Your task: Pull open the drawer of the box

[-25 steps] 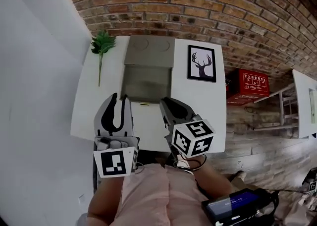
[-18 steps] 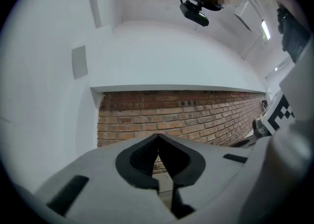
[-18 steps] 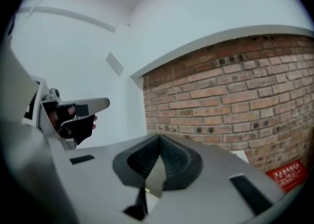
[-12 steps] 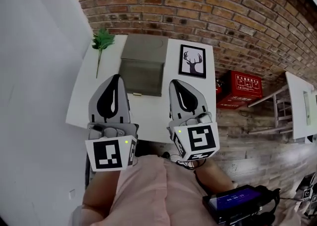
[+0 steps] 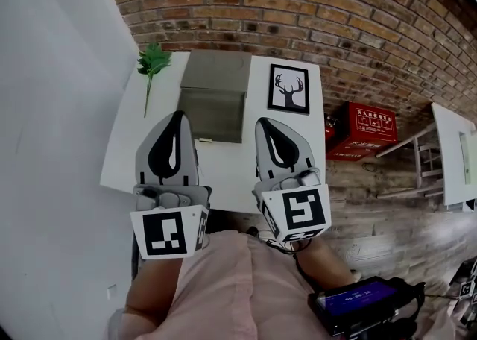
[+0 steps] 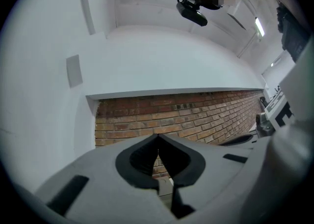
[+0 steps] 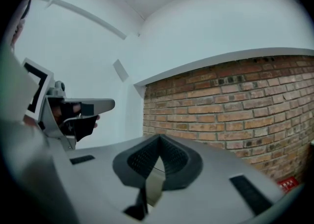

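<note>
A grey box [image 5: 218, 71] stands at the back of the white table [image 5: 123, 153], against the brick wall. Its front face [image 5: 212, 115] is turned towards me, with a small pale handle [image 5: 206, 139] at its lower edge. My left gripper [image 5: 175, 116] and right gripper [image 5: 269, 122] are held up side by side over the table's near half, short of the box and not touching it. Both are shut with nothing between the jaws. The left gripper view shows its tips [image 6: 158, 136] meeting against brick wall and ceiling. The right gripper view shows the same [image 7: 158, 137].
A green plant sprig [image 5: 153, 63] lies left of the box, and a framed deer picture [image 5: 289, 89] lies right of it. A red case [image 5: 368, 128] sits on the floor by the wall. A white wall runs along the left. A second white table [image 5: 455, 153] stands at far right.
Both grippers went from open and pointing down at the box to shut and raised closer to the head camera. The head view shifted slightly; the box has not moved.
</note>
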`<state>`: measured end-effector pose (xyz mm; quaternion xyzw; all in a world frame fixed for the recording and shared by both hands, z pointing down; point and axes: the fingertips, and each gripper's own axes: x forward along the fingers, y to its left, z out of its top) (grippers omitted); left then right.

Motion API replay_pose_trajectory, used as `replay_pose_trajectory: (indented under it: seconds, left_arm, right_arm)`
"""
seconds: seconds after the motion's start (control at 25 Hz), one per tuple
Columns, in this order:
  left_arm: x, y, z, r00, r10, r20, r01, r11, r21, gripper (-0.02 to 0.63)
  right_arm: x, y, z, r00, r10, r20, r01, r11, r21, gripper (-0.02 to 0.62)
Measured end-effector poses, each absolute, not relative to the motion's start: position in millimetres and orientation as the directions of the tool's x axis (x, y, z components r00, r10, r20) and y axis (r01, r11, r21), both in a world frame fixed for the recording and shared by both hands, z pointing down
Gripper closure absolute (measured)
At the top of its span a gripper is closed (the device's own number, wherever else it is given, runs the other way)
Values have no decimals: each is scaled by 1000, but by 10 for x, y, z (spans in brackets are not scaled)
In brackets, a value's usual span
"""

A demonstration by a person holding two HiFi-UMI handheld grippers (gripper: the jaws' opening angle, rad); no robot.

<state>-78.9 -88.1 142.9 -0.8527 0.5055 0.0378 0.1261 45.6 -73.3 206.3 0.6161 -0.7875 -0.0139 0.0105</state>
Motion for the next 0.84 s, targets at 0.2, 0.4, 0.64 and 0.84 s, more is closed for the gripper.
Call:
replay_pose_trajectory:
  seconds: [0.2, 0.4, 0.64, 0.84]
  left_arm:
    - [-782, -924, 1480, 486, -854, -183, -871, -457, -179, 597]
    - [-784, -980, 1528, 486, -856, -175, -871, -457, -181, 597]
    - [-799, -1035, 1597, 483, -862, -157, -872, -454, -184, 597]
    - [-805, -1093, 1639, 481, -864, -151, -872, -453, -187, 597]
  right_arm:
    - [443, -784, 2091, -247, -969, 0, -968, 247, 33, 592]
    - [429, -846, 2139, -249, -968, 6, -968, 249, 25, 592]
    - [411, -913, 2183, -251, -968, 15, -968, 252, 22, 592]
    - [399, -975, 2217, -252, -968, 16, -967, 252, 26, 592]
